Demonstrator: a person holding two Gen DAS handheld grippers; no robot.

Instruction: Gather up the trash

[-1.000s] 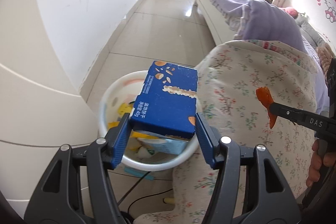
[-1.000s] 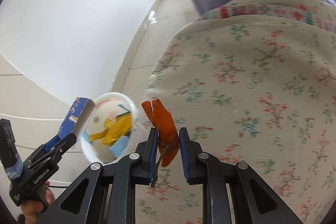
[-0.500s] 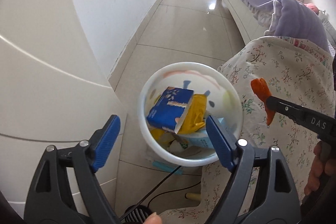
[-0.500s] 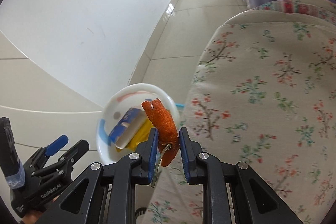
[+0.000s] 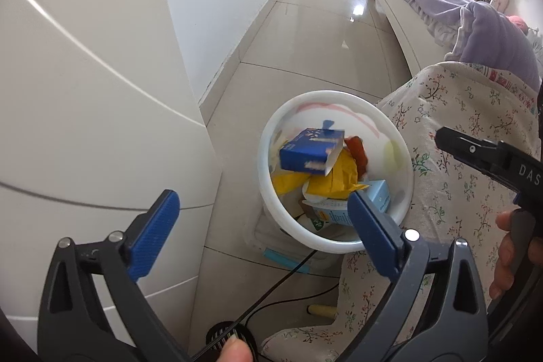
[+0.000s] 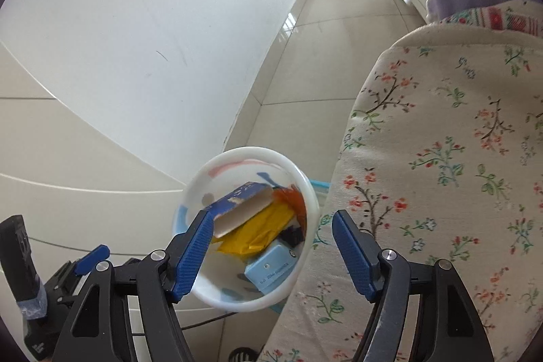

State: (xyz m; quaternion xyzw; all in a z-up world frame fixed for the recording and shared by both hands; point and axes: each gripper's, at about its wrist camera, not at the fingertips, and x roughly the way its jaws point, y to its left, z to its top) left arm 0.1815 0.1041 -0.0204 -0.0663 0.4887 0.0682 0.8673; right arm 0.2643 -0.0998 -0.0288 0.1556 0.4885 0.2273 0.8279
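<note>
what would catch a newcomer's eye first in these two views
The round white plastic bin on the pale tiled floor stands out, full of bright trash: a dark blue cardboard box lies on top of crumpled yellow wrapping, with an orange peel beside it. To the right spreads a cream flower-printed cloth.

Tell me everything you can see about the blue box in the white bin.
The blue box is a small cardboard carton, dark blue with pale printed marks. One end is open, showing a plain brownish inside. It lies tilted on top of yellow wrappers inside the white bin, beside an orange peel. No jaws touch it.
</note>
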